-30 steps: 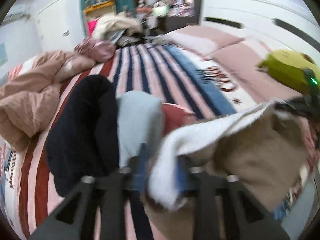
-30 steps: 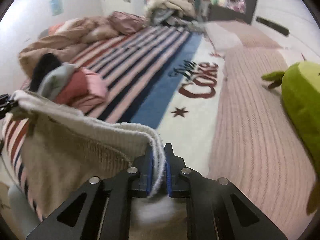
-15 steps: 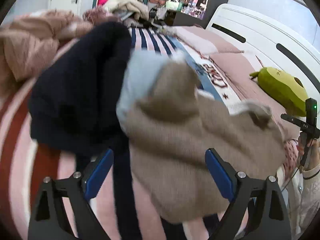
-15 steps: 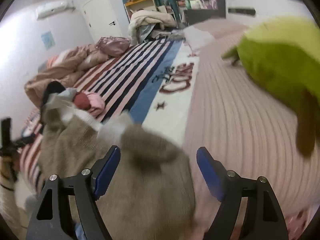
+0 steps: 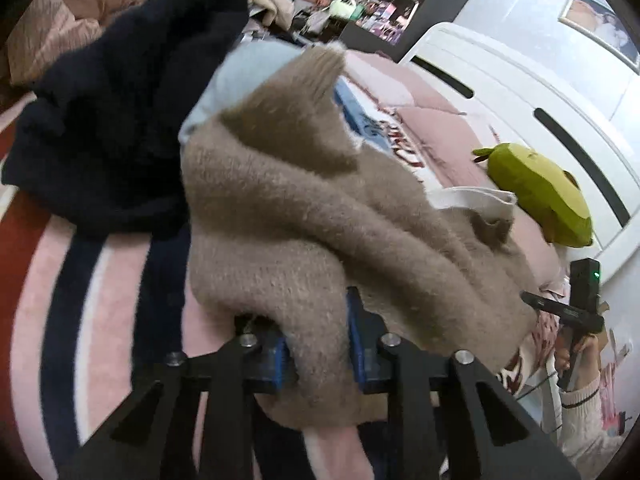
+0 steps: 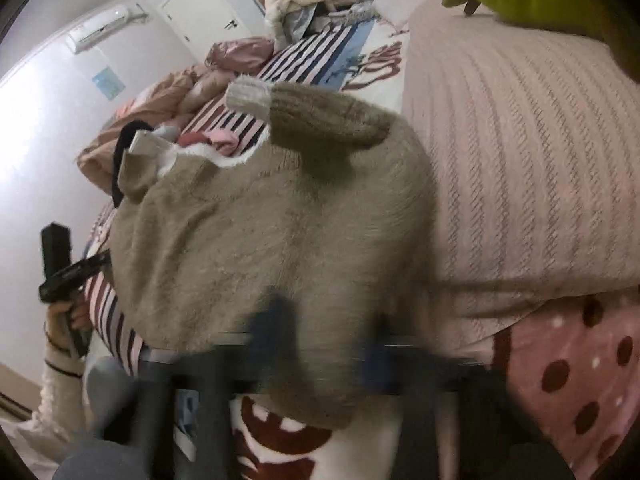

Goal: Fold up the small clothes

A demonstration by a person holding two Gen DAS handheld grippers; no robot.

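Observation:
A fuzzy brown sweater (image 5: pixel 320 216) with white cuffs lies spread on the bed, also in the right wrist view (image 6: pixel 280 232). My left gripper (image 5: pixel 318 344) has its blue pads closing on the sweater's near edge. My right gripper (image 6: pixel 320 344) is blurred, its pads set around the sweater's other edge with a gap between them. One sleeve (image 6: pixel 312 116) with a pale cuff lies bent across the body.
A pile of small clothes sits beyond: a navy garment (image 5: pixel 128 92), a light blue one (image 5: pixel 248 68), pink ones (image 6: pixel 216 140). A green plush toy (image 5: pixel 540 192) lies on the pink ribbed cover (image 6: pixel 520 160). A crumpled quilt (image 6: pixel 160 112) lies at the bed's far side.
Both grippers let go of the lifted sweater and it dropped onto the bed. They have since come in low at its edges, the left one closing on the fabric.

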